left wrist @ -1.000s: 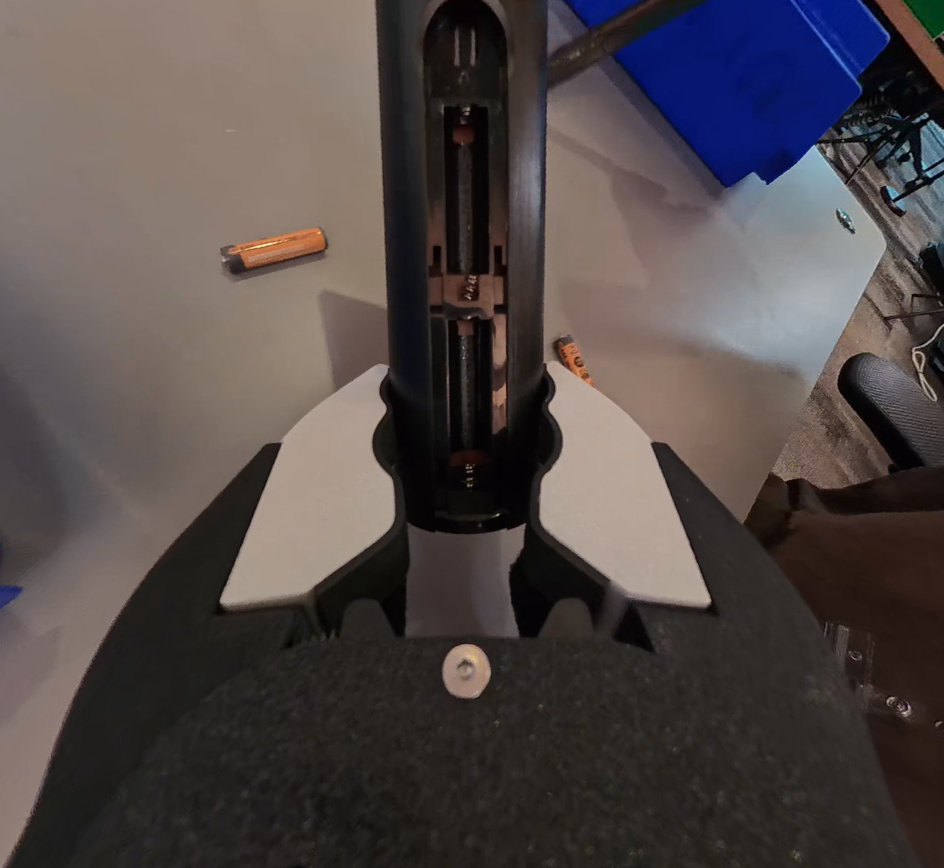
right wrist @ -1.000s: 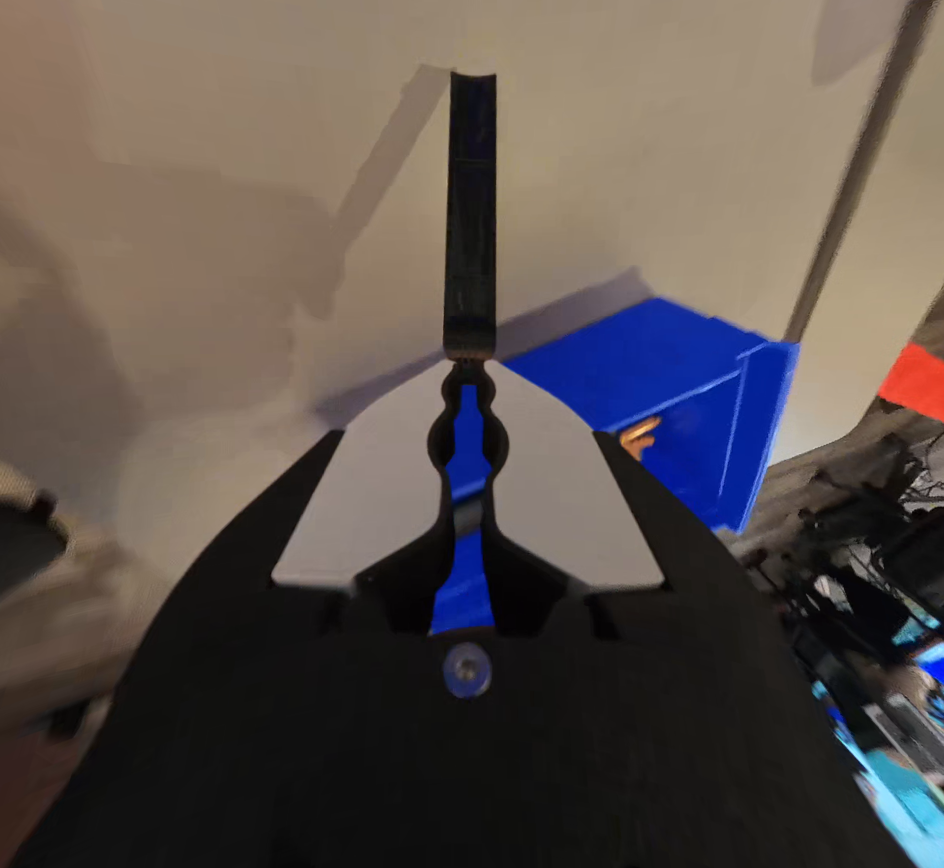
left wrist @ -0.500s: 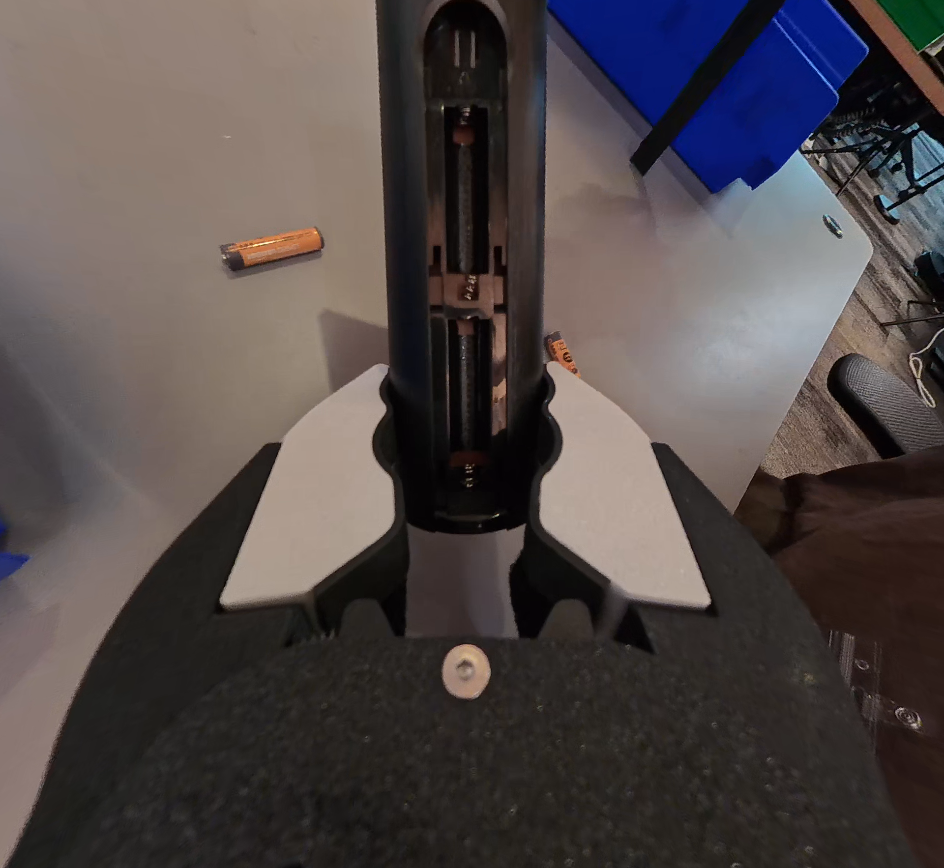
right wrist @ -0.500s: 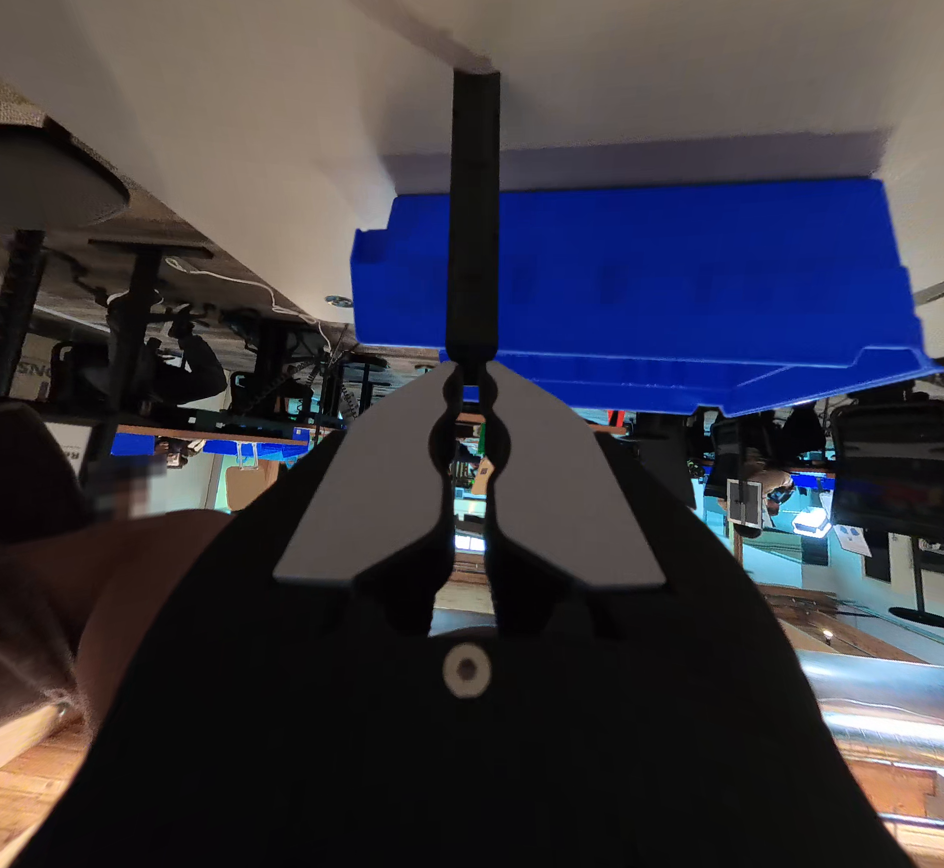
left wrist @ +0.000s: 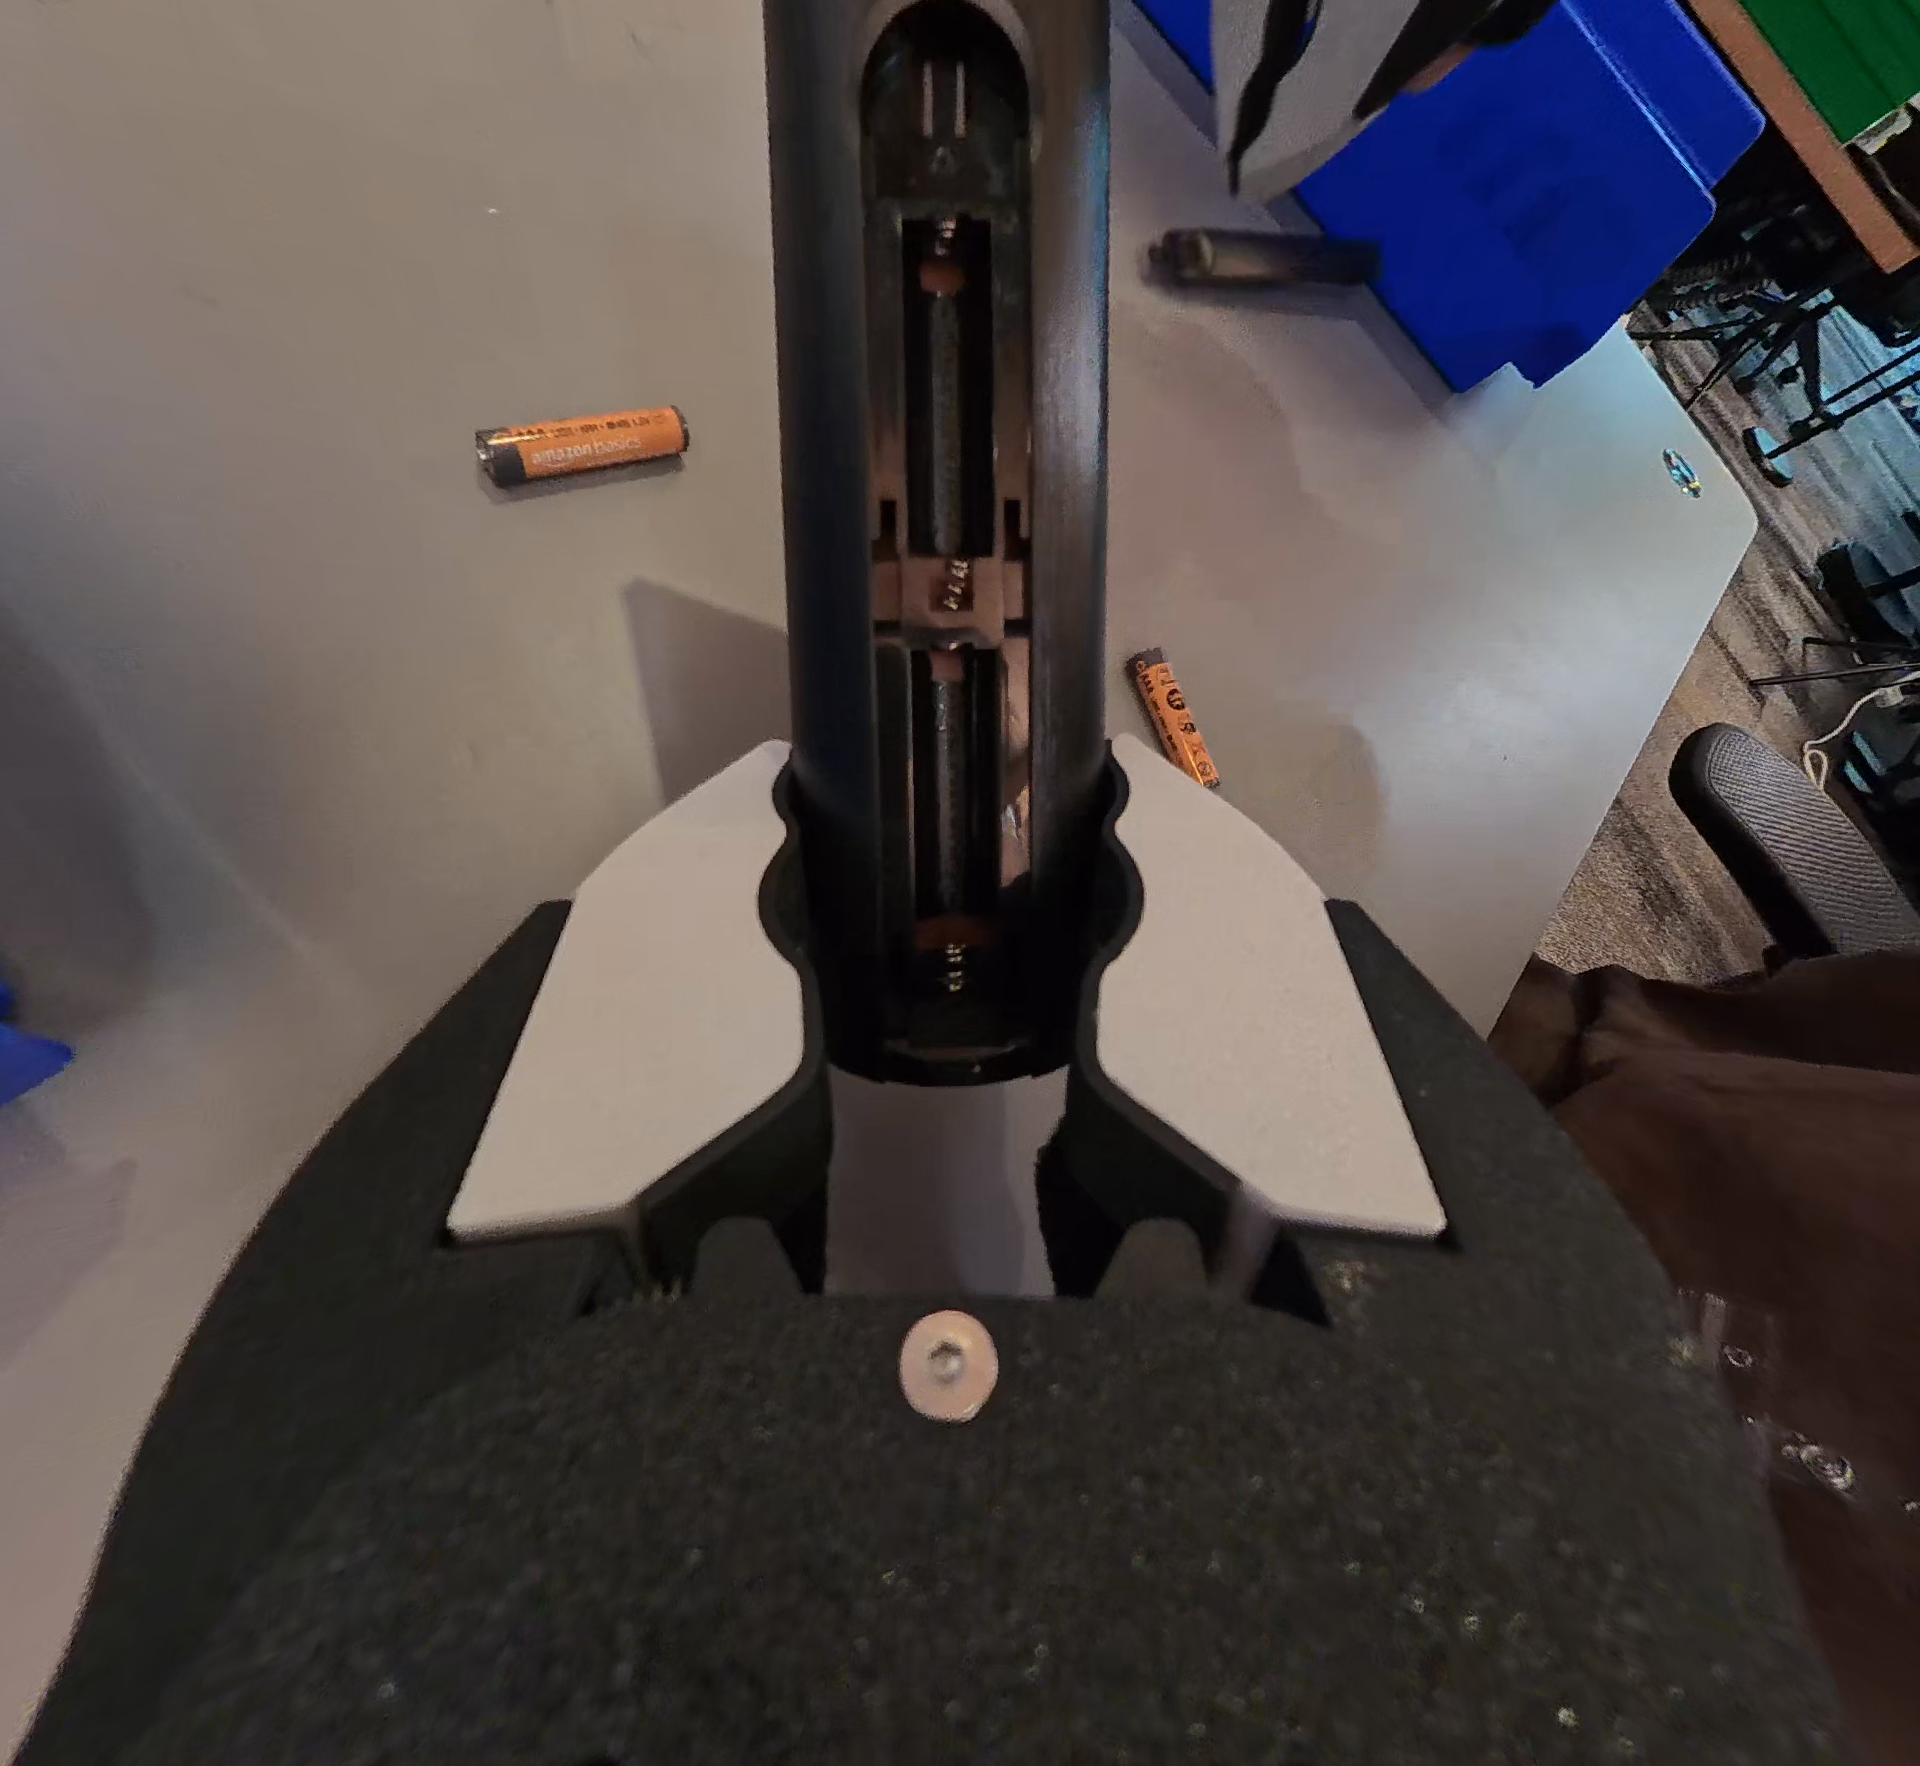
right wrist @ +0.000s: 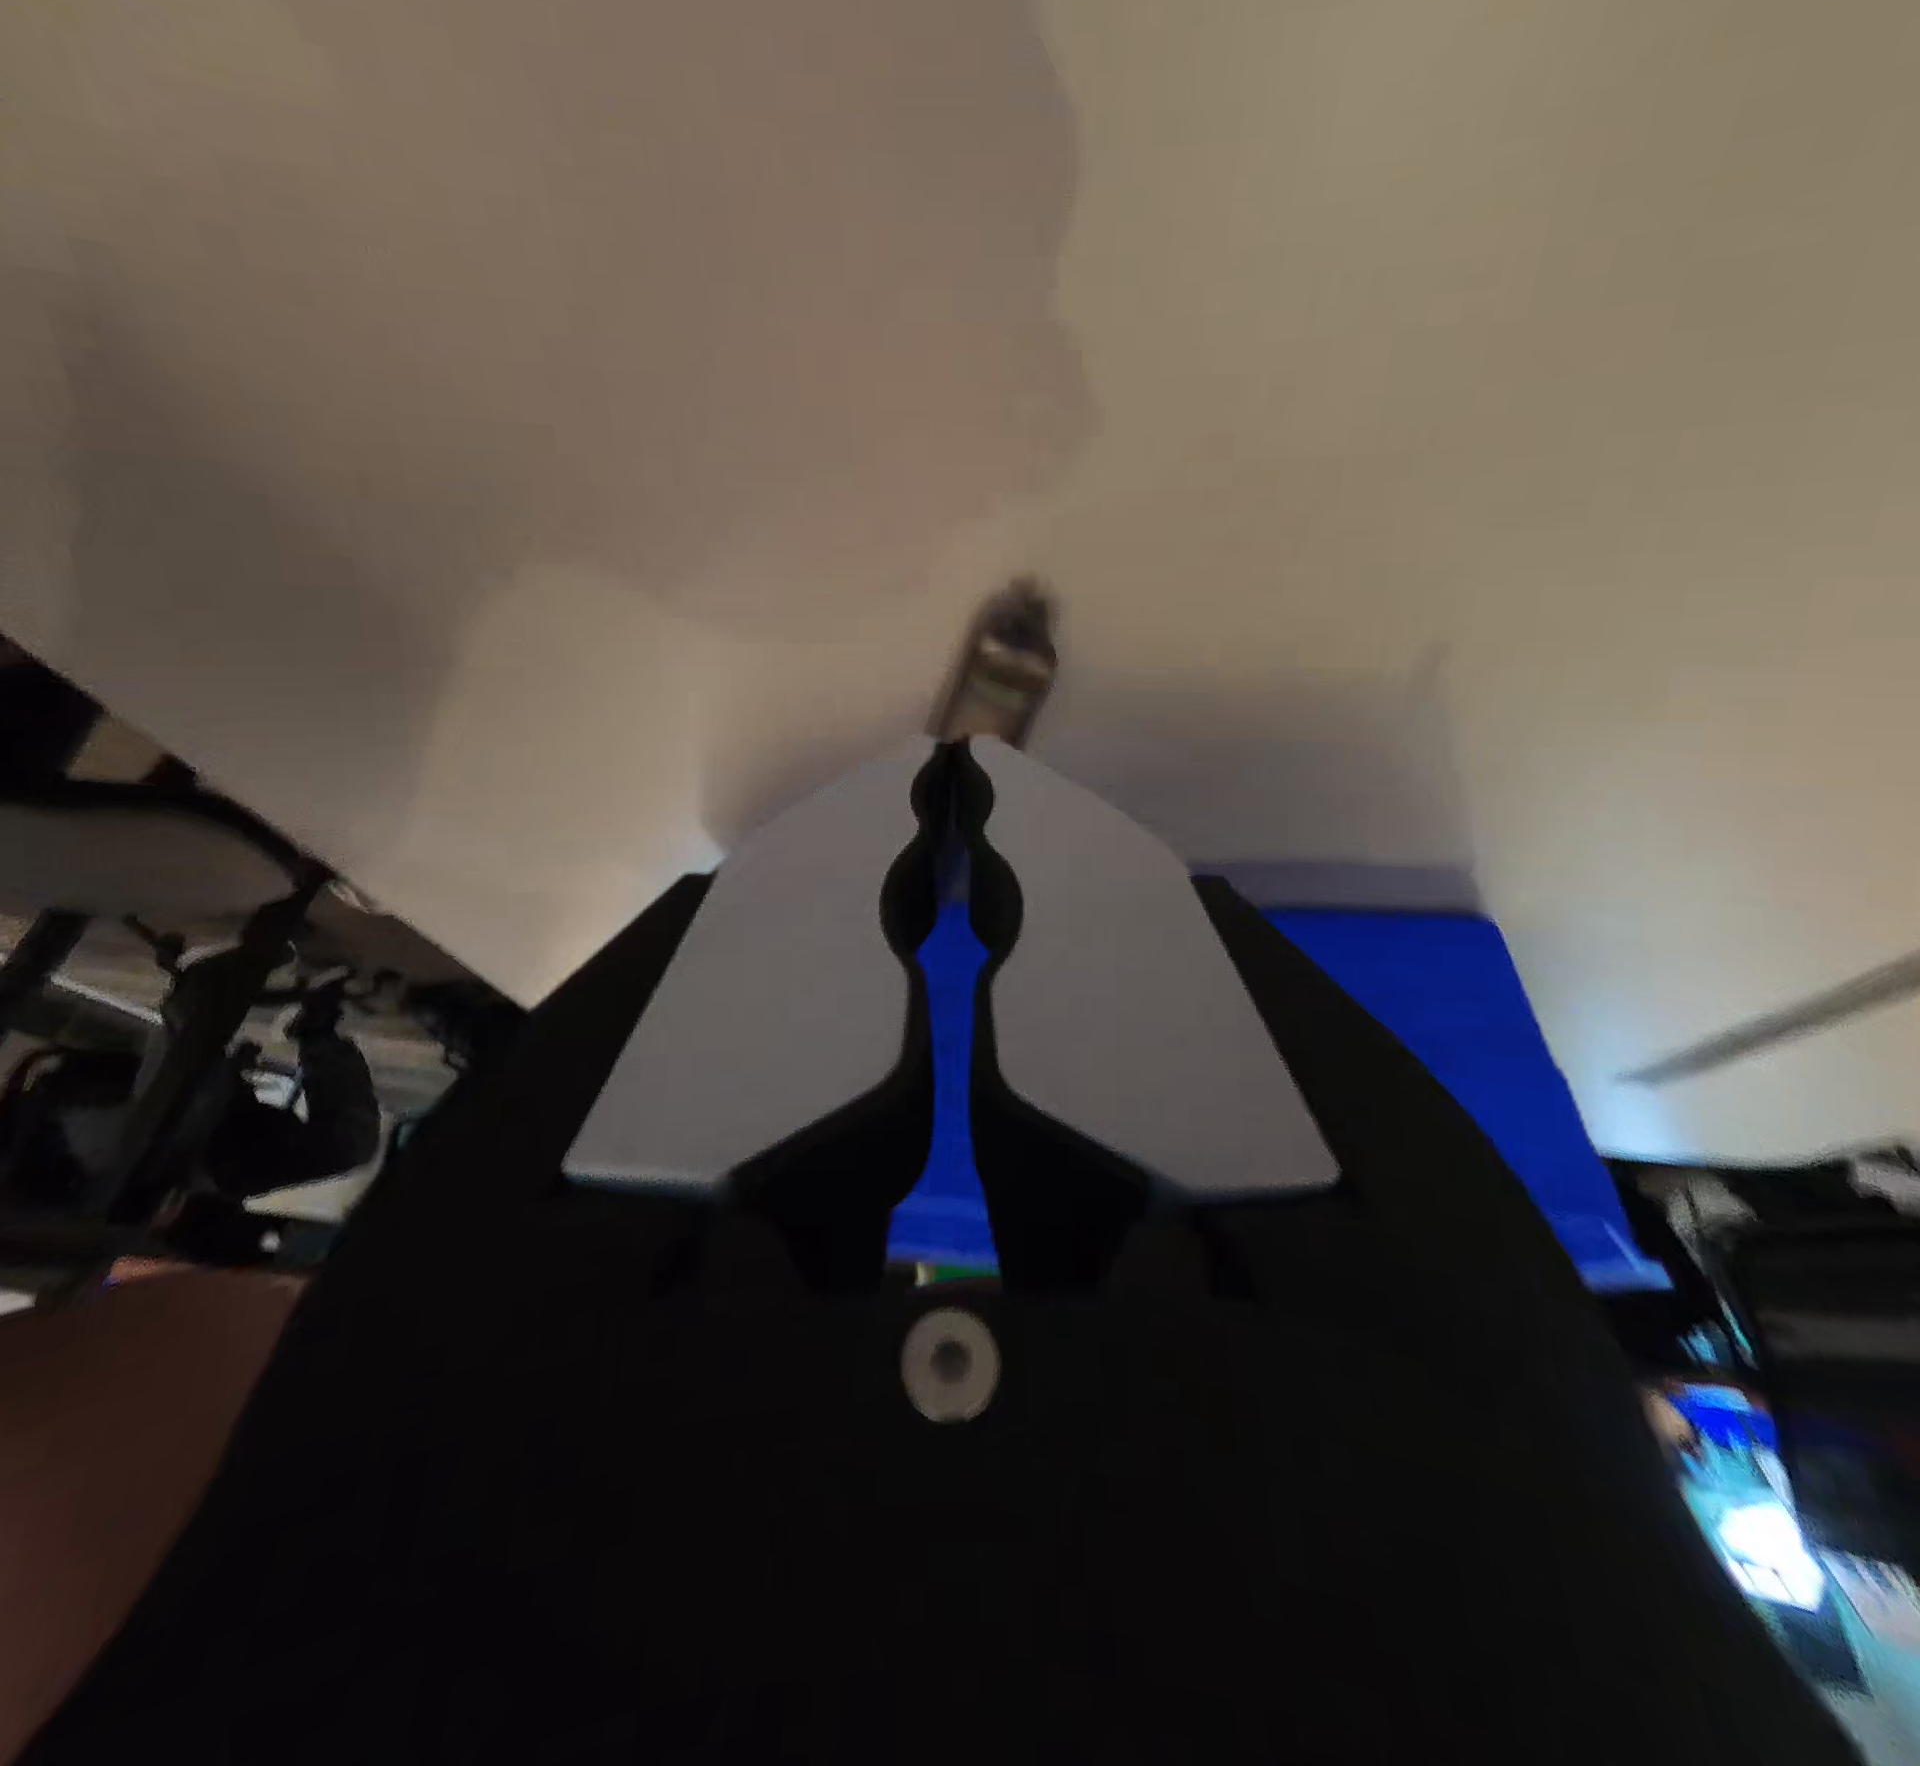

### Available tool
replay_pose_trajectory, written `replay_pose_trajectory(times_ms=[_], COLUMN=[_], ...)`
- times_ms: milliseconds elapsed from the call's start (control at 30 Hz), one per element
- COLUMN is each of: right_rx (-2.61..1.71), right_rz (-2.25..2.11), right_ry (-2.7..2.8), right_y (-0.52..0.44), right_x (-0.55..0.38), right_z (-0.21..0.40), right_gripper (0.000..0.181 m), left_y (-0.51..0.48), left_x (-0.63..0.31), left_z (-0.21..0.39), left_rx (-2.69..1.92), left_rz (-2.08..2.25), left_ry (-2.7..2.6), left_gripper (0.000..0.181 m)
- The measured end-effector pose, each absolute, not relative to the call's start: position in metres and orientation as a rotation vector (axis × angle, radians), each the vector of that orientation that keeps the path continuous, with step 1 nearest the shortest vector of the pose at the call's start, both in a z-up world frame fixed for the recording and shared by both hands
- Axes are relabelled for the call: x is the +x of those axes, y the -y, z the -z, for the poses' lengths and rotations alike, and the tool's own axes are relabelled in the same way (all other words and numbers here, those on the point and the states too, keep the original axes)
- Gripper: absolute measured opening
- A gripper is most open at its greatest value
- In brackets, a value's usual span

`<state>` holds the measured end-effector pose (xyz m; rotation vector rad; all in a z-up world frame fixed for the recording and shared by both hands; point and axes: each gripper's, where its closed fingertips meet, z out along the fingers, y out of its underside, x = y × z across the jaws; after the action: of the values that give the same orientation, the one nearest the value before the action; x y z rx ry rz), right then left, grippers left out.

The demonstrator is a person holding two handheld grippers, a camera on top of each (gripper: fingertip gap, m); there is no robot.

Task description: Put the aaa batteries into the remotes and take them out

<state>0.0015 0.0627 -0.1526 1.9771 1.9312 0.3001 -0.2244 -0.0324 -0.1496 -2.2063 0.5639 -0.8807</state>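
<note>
Left wrist view. The left gripper (left wrist: 951, 812) is clamped on a black remote (left wrist: 940, 345), matte white finger plates pressed to either side of its rounded lower end. The remote stands away from the camera, a long glossy cylinder-like body with its back open. The battery compartment (left wrist: 948, 573) is a narrow slot with a rounded top, two bays end to end, a coppery divider between them and small springs at the ends. Dark cylinders appear to lie in both bays; whether they are batteries cannot be told. The gripper body is coarse black foam-like material with one silver screw.

On the smooth pale grey table (left wrist: 312, 210) lies an orange and black AAA battery (left wrist: 582, 446), left of the remote, on its side. A second battery (left wrist: 1176, 714) lies just right of the remote, near the right finger plate. Farther right rests a dark tube-shaped piece (left wrist: 1257, 257), blurred, beside a blue plastic bin (left wrist: 1507, 189). The right gripper (left wrist: 1340, 2) hangs above that bin, seen from outside.

Right wrist view. Heavily blurred. The right gripper (right wrist: 951, 755) has its white plates nearly meeting, tips pinched together with only a thin wavy gap behind them. Just beyond the tips sits a small grey-brown object (right wrist: 1003, 662), too smeared to identify; whether the tips touch it cannot be told. The blue bin (right wrist: 1434, 1010) shows behind.
</note>
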Motion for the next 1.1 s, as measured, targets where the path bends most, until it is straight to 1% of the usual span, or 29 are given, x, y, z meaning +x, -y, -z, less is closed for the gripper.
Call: replay_pose_trajectory(times_ms=[100,200,267,333,367,400,433,467,500,567,600,667,733,767,800,900,1033,1100], right_rx=[2.080,2.295,2.509,2.781,2.950,3.092,3.163,3.166,3.163,3.129,3.095,2.968,2.879,2.886,2.934,2.919,2.926,2.773], right_rz=[-0.137,0.041,0.056,0.158,0.338,0.617,0.959,1.261,1.451,1.716,1.889,2.156,2.230,2.227,2.185,2.197,2.169,2.189], right_ry=[-2.006,-2.042,-2.052,-2.055,-2.012,-1.926,-1.815,-1.702,-1.576,-1.323,-1.163,-0.900,-0.799,-0.774,-0.755,-0.795,-0.909,-1.015], right_y=[-0.063,-0.065,-0.072,-0.075,-0.072,-0.064,-0.052,-0.039,-0.030,-0.021,-0.020,-0.018,-0.015,-0.016,-0.019,-0.021,-0.036,-0.033], right_x=[-0.008,-0.014,-0.004,-0.005,-0.018,-0.038,-0.061,-0.083,-0.100,-0.129,-0.142,-0.163,-0.178,-0.180,-0.179,-0.173,-0.149,-0.138], right_z=[0.178,0.172,0.154,0.134,0.124,0.116,0.111,0.109,0.112,0.118,0.115,0.108,0.106,0.106,0.109,0.107,0.102,0.094], right_gripper=[0.000,0.002,0.011,0.025,0.025,0.025,0.030,0.040,0.044,0.057,0.060,0.060,0.058,0.048,0.031,0.027,0.024,0.024], left_y=[0.033,0.033,0.033,0.031,0.029,0.027,0.025,0.022,0.019,0.015,0.013,0.009,0.006,0.006,0.005,0.010,0.025,0.028], left_x=[-0.224,-0.223,-0.223,-0.222,-0.221,-0.218,-0.215,-0.211,-0.207,-0.199,-0.194,-0.185,-0.176,-0.171,-0.166,-0.156,-0.153,-0.159], left_z=[0.150,0.151,0.151,0.151,0.152,0.151,0.151,0.149,0.148,0.147,0.148,0.151,0.154,0.154,0.152,0.150,0.136,0.118], left_rx=[-2.208,-2.208,-2.207,-2.215,-2.221,-2.227,-2.229,-2.226,-2.224,-2.232,-2.240,-2.252,-2.257,-2.255,-2.248,-2.238,-2.170,-2.079], left_rz=[0.880,0.877,0.866,0.846,0.825,0.804,0.785,0.761,0.732,0.677,0.659,0.598,0.556,0.566,0.585,0.638,0.818,0.968], left_ry=[-0.567,-0.571,-0.571,-0.573,-0.574,-0.579,-0.589,-0.596,-0.602,-0.580,-0.558,-0.533,-0.527,-0.515,-0.492,-0.547,-0.678,-0.724], left_gripper=[0.052,0.052,0.052,0.052,0.052,0.052,0.051,0.051,0.051,0.052,0.051,0.052,0.052,0.052,0.052,0.054,0.067,0.066])
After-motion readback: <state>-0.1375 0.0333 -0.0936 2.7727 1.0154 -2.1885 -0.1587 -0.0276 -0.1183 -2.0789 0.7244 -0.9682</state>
